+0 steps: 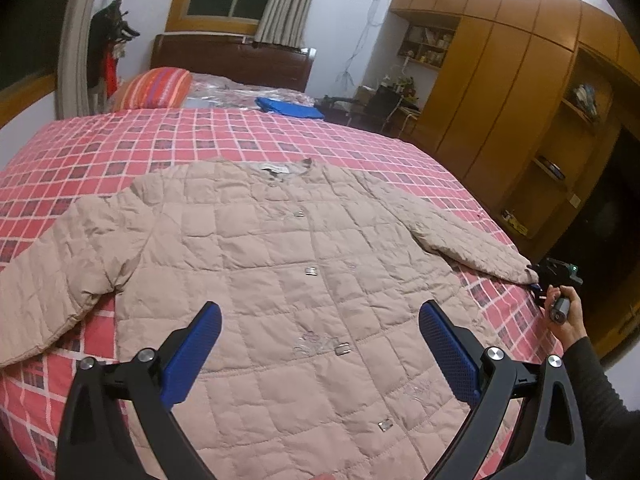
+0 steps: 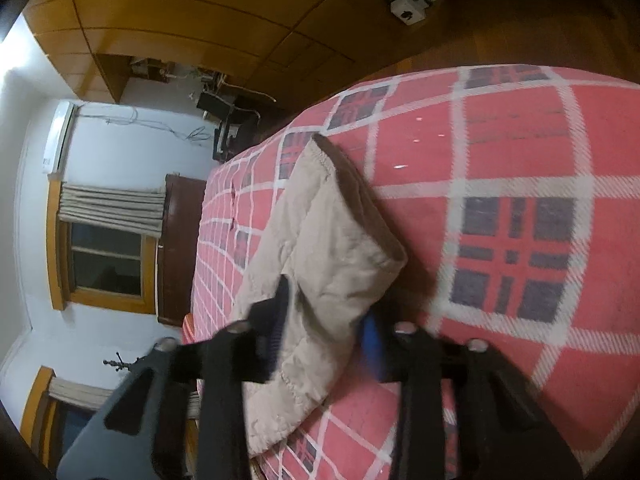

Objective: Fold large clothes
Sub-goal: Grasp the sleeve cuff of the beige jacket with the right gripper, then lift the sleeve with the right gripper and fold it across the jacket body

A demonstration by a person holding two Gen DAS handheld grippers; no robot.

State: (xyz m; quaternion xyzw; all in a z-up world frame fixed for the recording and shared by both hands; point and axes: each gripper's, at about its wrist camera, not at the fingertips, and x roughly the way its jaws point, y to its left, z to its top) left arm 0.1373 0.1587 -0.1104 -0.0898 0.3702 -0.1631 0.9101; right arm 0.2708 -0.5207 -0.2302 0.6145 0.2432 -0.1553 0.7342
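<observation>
On the plaid bed [image 1: 120,140], jacket [image 1: 280,260] flat; folded blue cloth [image 1: 290,107] well behind.

The quilted jacket [image 1: 280,280] runs off the left wrist view's bottom edge, so its hem is unseen, and its left cuff leaves the left edge. In the right wrist view the right tongs [image 2: 324,320] are motion-blurred; the sleeve [image 2: 320,248] hides part of their blue pads [image 2: 374,344].

The jacket [image 1: 280,264] is matt, quilted beige cloth with shiny metal clasps. The bedspread [image 1: 120,140] looks woven and soft. The wardrobe [image 1: 500,92] is glossy wood.
</observation>
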